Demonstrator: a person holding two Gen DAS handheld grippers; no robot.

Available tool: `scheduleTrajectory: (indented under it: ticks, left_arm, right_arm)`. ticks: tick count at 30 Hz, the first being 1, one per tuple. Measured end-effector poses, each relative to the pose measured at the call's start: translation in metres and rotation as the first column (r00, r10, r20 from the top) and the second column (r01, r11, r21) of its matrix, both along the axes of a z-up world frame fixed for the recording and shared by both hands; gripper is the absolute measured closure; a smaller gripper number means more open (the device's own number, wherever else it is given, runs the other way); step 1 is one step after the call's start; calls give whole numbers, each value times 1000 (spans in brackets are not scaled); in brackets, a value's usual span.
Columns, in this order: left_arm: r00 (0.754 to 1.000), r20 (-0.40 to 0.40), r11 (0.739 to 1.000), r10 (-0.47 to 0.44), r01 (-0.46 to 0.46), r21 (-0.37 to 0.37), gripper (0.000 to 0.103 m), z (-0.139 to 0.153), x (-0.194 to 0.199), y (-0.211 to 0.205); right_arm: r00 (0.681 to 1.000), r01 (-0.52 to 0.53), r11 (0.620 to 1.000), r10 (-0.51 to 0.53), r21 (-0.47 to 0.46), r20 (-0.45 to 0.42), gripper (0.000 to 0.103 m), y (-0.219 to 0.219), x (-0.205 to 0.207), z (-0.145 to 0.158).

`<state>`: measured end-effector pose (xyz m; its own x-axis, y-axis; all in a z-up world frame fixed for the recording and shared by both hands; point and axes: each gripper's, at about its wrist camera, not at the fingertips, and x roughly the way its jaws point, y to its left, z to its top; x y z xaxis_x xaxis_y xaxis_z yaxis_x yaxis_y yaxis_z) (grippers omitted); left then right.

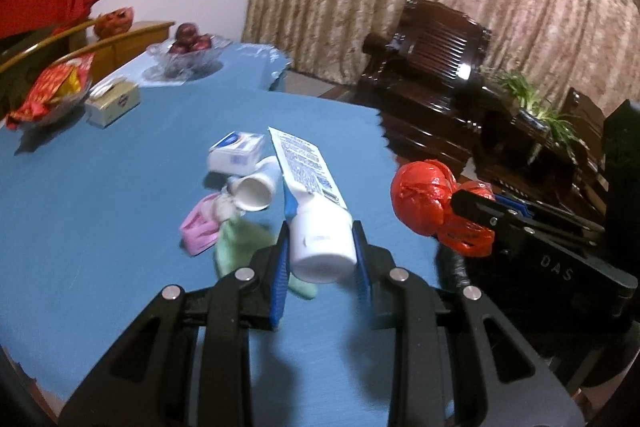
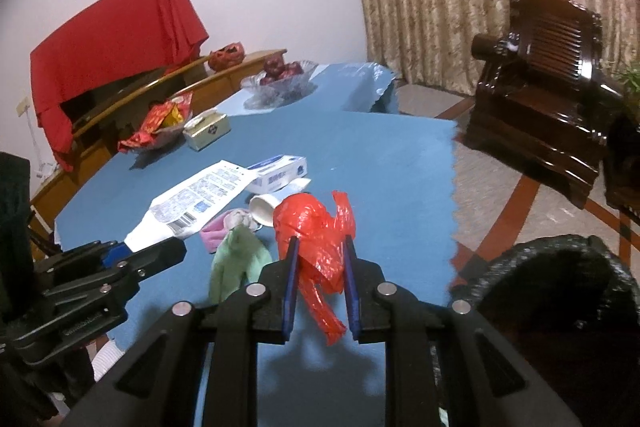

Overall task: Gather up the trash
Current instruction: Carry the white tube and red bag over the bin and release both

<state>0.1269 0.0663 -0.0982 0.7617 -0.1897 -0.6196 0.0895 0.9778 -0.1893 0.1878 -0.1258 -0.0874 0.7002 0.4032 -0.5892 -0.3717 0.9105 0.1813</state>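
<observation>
Trash in hand: the left gripper [image 1: 320, 247] clamps a white tube [image 1: 316, 223] by its cap end at lower centre, long axis running up-frame to its flat tail, while the right gripper [image 2: 320, 267] pinches a crumpled red bag [image 2: 316, 239]. At lower right gapes a black bin [image 2: 560, 291]; at upper left, glass bowls hold red fruit [image 2: 280, 69] and snack packets [image 2: 160, 119].

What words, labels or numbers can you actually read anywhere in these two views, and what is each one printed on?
"DAS": raised letters on the body of the right tongs, left wrist view.
White tube held in the left tongs: dense blue print and a barcode, too small to read.
Small white and blue box: blue label, blurred.
Tissue box: dark emblem, unreadable.
Red snack packets: lettering too blurred.
Body of the left tongs, right wrist view: embossed line, illegible.
</observation>
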Motion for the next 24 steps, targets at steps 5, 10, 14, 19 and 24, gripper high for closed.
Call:
scheduleTrajectory:
  ticks: [5, 10, 14, 19, 24]
  left_arm:
    - [998, 17, 998, -66, 66, -9, 76, 6, 0, -32]
    - [989, 33, 989, -145, 146, -10, 76, 13, 0, -68]
    - [976, 40, 976, -215, 216, -14, 76, 16, 3, -100]
    - [954, 44, 955, -297, 297, -6, 76, 14, 4, -135]
    - [929, 35, 930, -368, 368, 1, 76, 6, 8, -172]
  right_arm:
    - [999, 43, 999, -43, 0, 31, 83, -29, -14, 14]
    - [993, 101, 995, -101, 2, 58, 83, -61, -32, 25]
    - [984, 165, 986, -164, 4, 71, 83, -91, -44, 30]
    - [965, 255, 967, -254, -2, 67, 83, -133, -56, 27]
    - [942, 335, 942, -334, -14, 47, 83, -167, -64, 14]
